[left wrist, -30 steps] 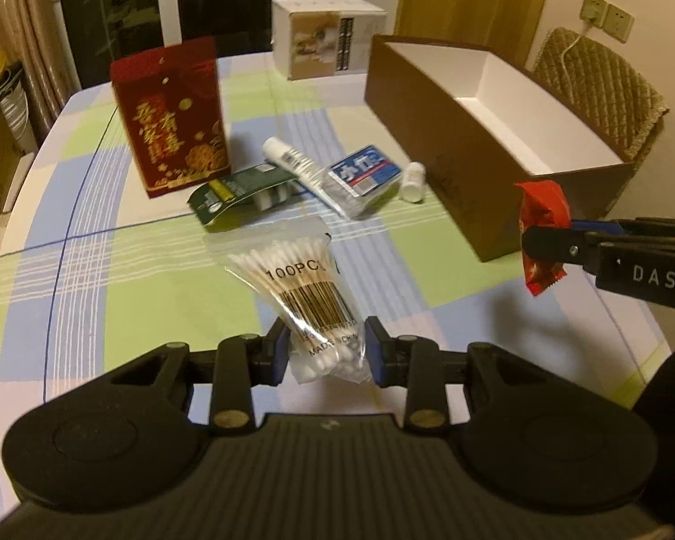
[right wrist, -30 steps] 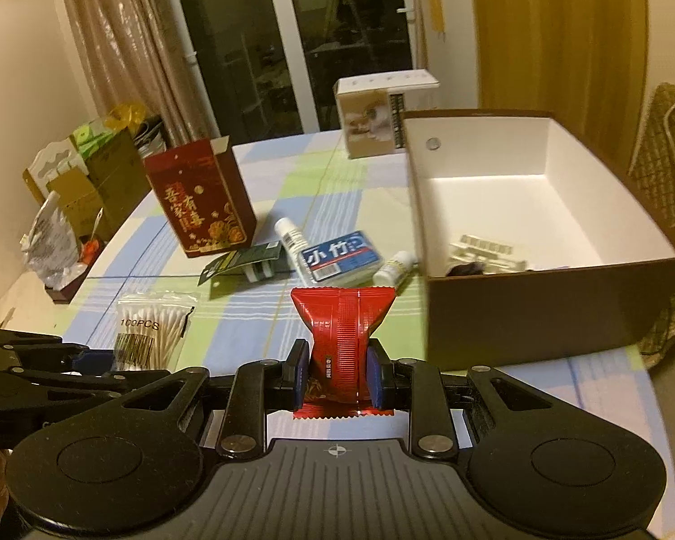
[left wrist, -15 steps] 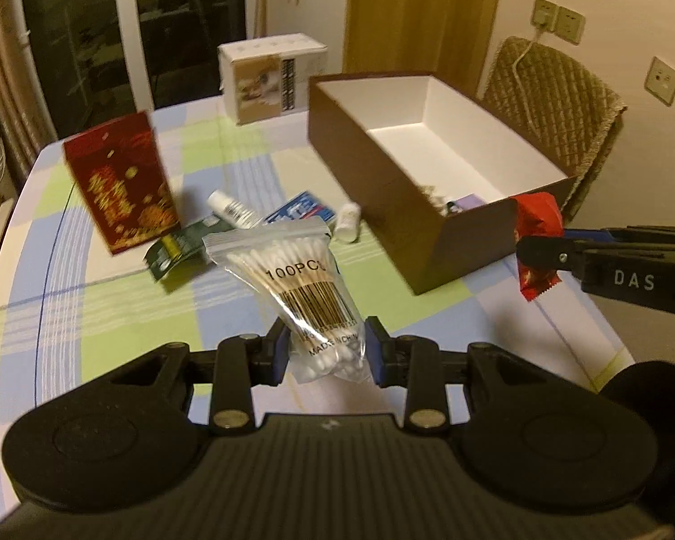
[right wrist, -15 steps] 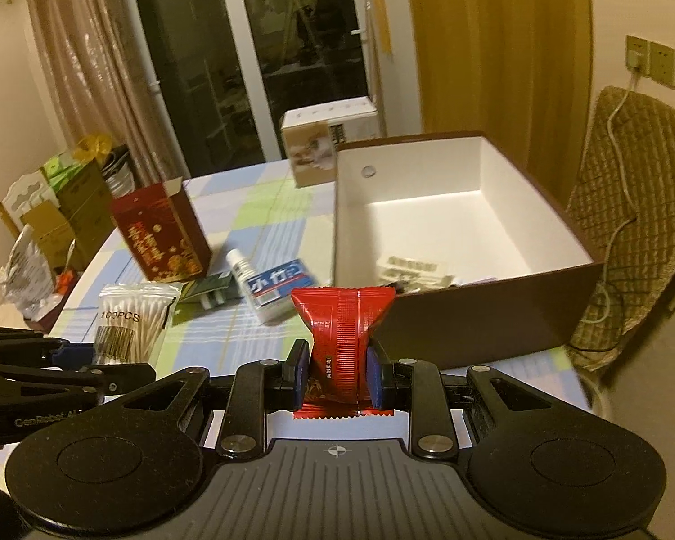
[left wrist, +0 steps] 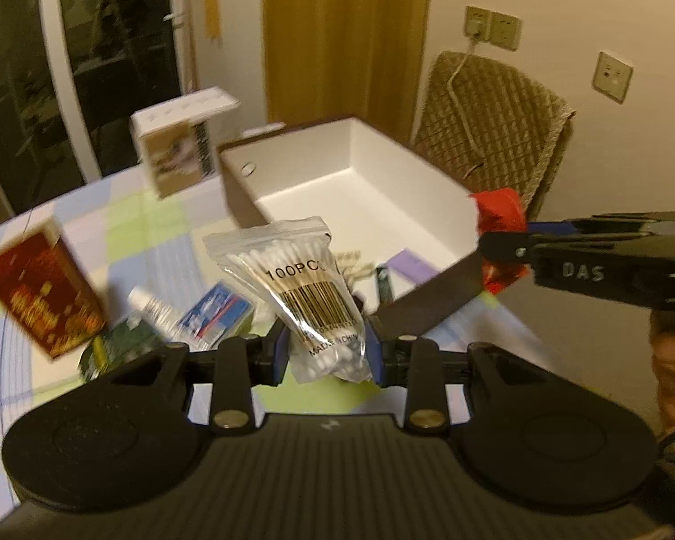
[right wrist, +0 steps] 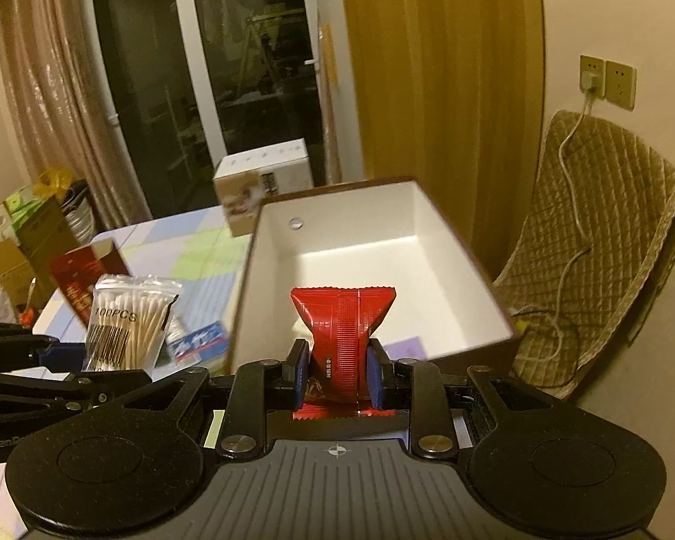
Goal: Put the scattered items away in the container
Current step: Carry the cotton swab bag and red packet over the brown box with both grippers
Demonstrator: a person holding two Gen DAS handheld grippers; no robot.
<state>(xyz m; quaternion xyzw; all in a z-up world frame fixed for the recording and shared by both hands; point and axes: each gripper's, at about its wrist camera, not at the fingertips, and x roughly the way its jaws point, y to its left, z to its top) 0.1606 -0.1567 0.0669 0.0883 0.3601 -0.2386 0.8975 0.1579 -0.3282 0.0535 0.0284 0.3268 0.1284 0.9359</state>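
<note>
Two hand-held grippers are in view: the left hand-held gripper point(left wrist: 326, 351) and the right hand-held gripper point(right wrist: 336, 371). One bag of cotton swabs point(left wrist: 299, 290) and one red snack packet point(right wrist: 343, 330) are aloft. One brown box with a white interior point(right wrist: 432, 243) sits on one checked surface point(left wrist: 126, 234), alongside one red carton point(left wrist: 40, 290), one white carton point(left wrist: 180, 144), one blue-and-white pack point(left wrist: 216, 317), one small white bottle point(left wrist: 150, 312) and one dark green packet point(left wrist: 121, 346). Two wall sockets point(right wrist: 607, 81) hang above one quilted chair point(right wrist: 594, 243).

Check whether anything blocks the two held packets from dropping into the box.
Nothing visible does. The cotton swab bag and red packet are held up near the open box; its floor beyond the few items at the near end is bare.
</note>
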